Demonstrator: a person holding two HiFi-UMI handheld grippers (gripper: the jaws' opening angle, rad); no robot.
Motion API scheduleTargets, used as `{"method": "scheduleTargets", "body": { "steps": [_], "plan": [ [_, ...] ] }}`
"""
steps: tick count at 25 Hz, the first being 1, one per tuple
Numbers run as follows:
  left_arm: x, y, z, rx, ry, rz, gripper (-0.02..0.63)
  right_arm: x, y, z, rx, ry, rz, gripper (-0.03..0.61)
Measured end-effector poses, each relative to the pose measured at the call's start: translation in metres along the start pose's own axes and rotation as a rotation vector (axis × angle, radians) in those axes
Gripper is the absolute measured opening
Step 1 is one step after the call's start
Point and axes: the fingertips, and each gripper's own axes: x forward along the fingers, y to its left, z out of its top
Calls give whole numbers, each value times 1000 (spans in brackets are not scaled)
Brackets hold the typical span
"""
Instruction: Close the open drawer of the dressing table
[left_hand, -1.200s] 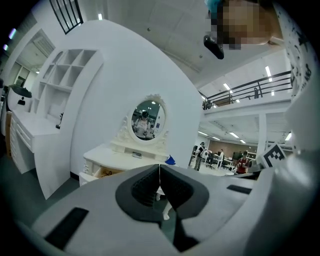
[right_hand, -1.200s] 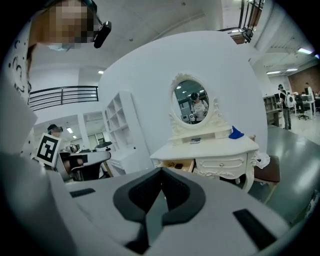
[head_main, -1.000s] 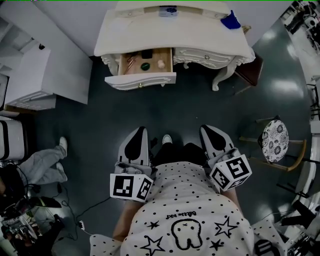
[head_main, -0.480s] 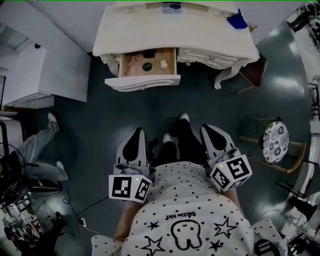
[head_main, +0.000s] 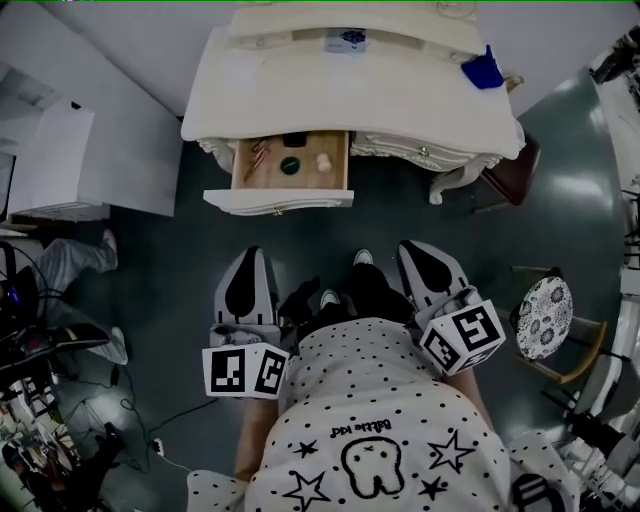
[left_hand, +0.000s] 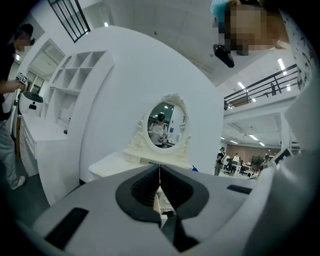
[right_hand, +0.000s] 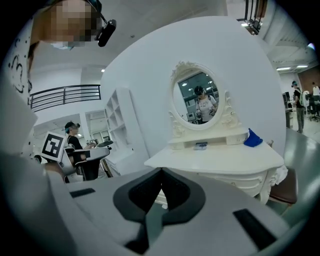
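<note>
The cream dressing table (head_main: 350, 100) stands at the top of the head view, with its oval mirror (right_hand: 199, 102) showing in both gripper views. Its left drawer (head_main: 290, 162) is pulled out, front panel (head_main: 278, 200) toward me. Inside lie a green round thing, a pink thing, a black one and some thin sticks. My left gripper (head_main: 247, 258) is shut and empty, short of the drawer front and a little left of it. My right gripper (head_main: 415, 250) is also shut and empty, off to the drawer's right. Both point at the table from a distance (left_hand: 160, 170) (right_hand: 161, 172).
A blue thing (head_main: 482, 70) lies on the table top's right end. A dark brown seat (head_main: 512, 172) stands by the table's right leg, a round patterned stool (head_main: 545, 318) further right. A white cabinet (head_main: 90, 150) flanks the left. Another person's legs (head_main: 80, 255) and floor cables (head_main: 130, 420) are at left.
I have stepped toward the dressing table, so both grippers are closer to the open drawer. The person at the left has shifted their legs. The drawer stays open.
</note>
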Motion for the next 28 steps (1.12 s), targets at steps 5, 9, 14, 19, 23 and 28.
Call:
{"method": "scheduleTargets", "body": {
  "steps": [5, 9, 14, 19, 23, 28],
  "plan": [
    [34, 9, 24, 25, -72, 83, 15, 12, -40, 23, -21, -13, 10, 9],
    [47, 17, 28, 38, -87, 151, 15, 15, -66, 33, -16, -21, 13, 9],
    [64, 26, 29, 44, -85, 188, 15, 19, -90, 36, 16, -15, -7, 9],
    [88, 37, 30, 52, -61, 185, 15, 31, -100, 37, 35, 3, -31, 9],
    [107, 60, 28, 70, -23, 178, 15, 43, -101, 42, 32, 14, -69, 9],
    [126, 86, 26, 48, 34, 166, 15, 59, -102, 55, 34, 28, -110, 9]
  ]
}}
